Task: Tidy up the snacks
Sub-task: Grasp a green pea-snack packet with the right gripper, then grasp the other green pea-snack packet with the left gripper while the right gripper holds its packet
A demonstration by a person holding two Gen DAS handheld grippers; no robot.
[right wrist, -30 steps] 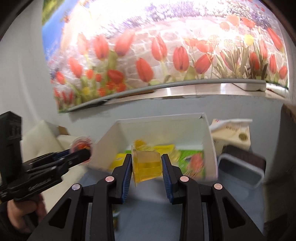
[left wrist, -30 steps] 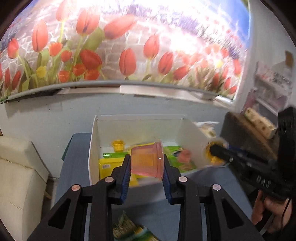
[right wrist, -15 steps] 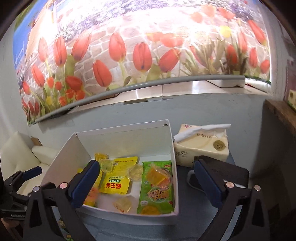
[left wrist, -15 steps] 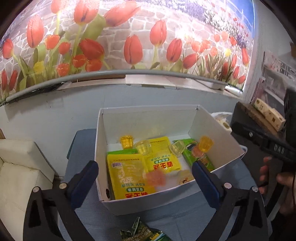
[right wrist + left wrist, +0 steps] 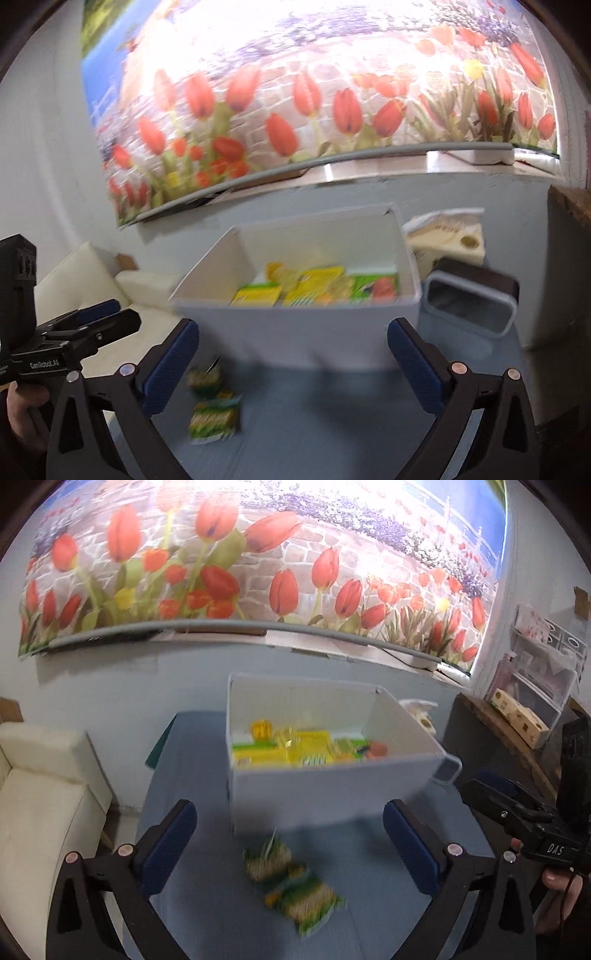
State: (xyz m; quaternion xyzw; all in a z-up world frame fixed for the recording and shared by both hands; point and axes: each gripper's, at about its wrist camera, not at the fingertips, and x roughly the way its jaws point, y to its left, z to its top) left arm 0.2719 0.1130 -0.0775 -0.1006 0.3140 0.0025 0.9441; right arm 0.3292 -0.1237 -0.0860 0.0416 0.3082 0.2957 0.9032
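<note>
Both wrist views face white box point(image 5: 325, 794) point(image 5: 295, 332) near, angled downward.

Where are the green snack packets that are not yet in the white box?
The green snack packets lie on the blue table, just in front of the white box, low in both wrist views.

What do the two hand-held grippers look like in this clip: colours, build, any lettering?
Both are black plastic with two angular fingers, blue ribbed pads and round metal rivets. The left hand-held gripper reads "GenRobot.AI" on its side in the right wrist view; the right hand-held gripper shows "DAS" in the left wrist view.
</note>
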